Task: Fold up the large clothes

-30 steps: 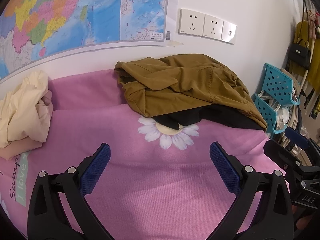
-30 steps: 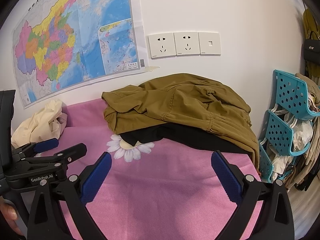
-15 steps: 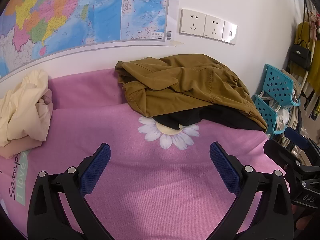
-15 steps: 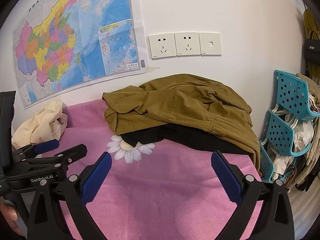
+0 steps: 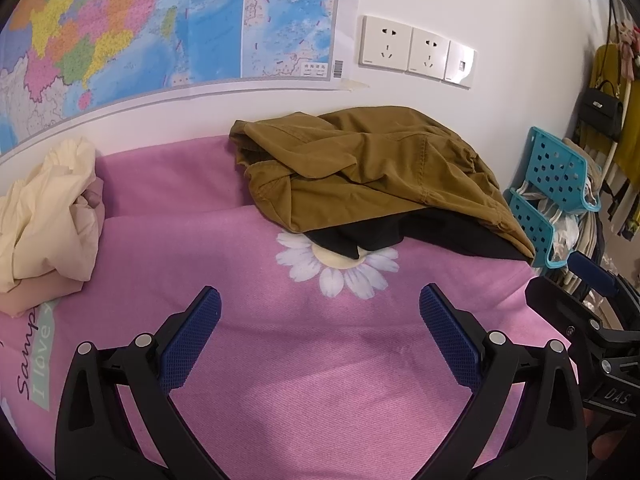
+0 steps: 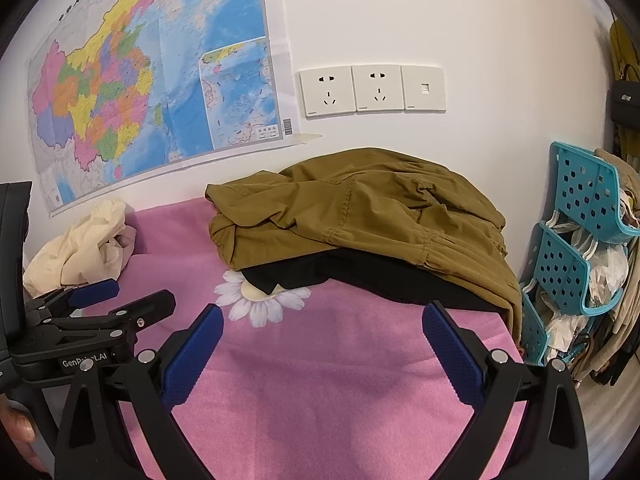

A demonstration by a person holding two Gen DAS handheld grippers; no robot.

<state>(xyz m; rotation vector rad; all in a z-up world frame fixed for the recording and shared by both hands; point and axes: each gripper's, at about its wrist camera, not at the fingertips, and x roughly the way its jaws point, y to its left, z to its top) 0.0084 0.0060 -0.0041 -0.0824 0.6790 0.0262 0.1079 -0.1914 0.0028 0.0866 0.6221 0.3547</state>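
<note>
An olive-brown garment [image 5: 372,168] lies crumpled at the far right of the pink bed cover [image 5: 312,360], on top of a black garment [image 5: 420,236]. Both show in the right wrist view too, the brown one [image 6: 360,212] over the black one [image 6: 360,276]. My left gripper [image 5: 320,312] is open and empty, above the cover, short of the pile. My right gripper [image 6: 322,328] is open and empty, also short of the pile. Each gripper appears at the edge of the other's view.
A cream and beige clothes heap [image 5: 44,216] lies at the far left of the bed. A wall with a map [image 6: 152,92] and sockets [image 6: 372,88] is behind. A teal basket rack [image 6: 580,248] with hangers stands right of the bed.
Both grippers have drifted very slightly; the clothes have not moved and both grippers stay open.
</note>
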